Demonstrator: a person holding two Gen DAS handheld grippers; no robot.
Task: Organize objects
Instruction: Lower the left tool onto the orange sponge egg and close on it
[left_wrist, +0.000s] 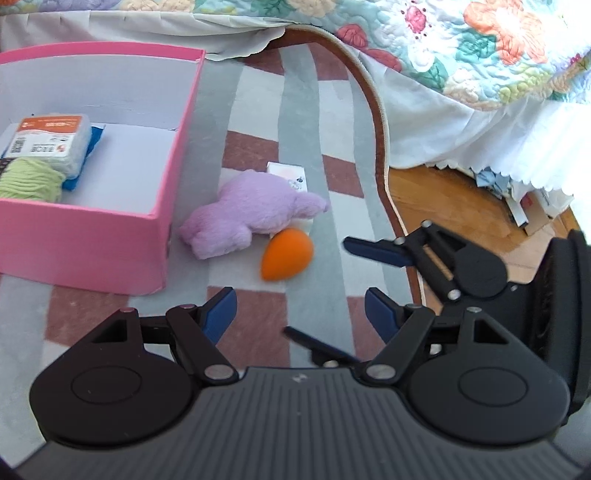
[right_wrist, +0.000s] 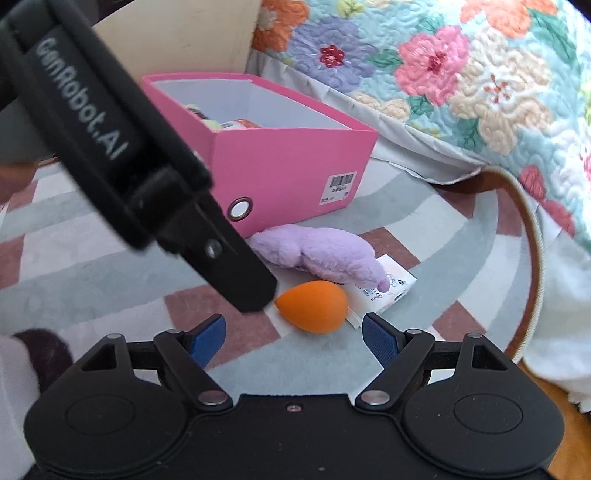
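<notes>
Right wrist: orange sponge (right_wrist: 313, 305) just beyond open fingers (right_wrist: 380, 341).

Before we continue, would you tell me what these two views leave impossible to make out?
- White card box: left wrist view, mostly covered by the purple plush toy; print too small in both.
- Pink box contents: right wrist view, near wall hides most.
- Under the bed skirt: hidden.

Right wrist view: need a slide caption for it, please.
Open right gripper hovers over orange sponge beside purple plush and pink box.
</notes>
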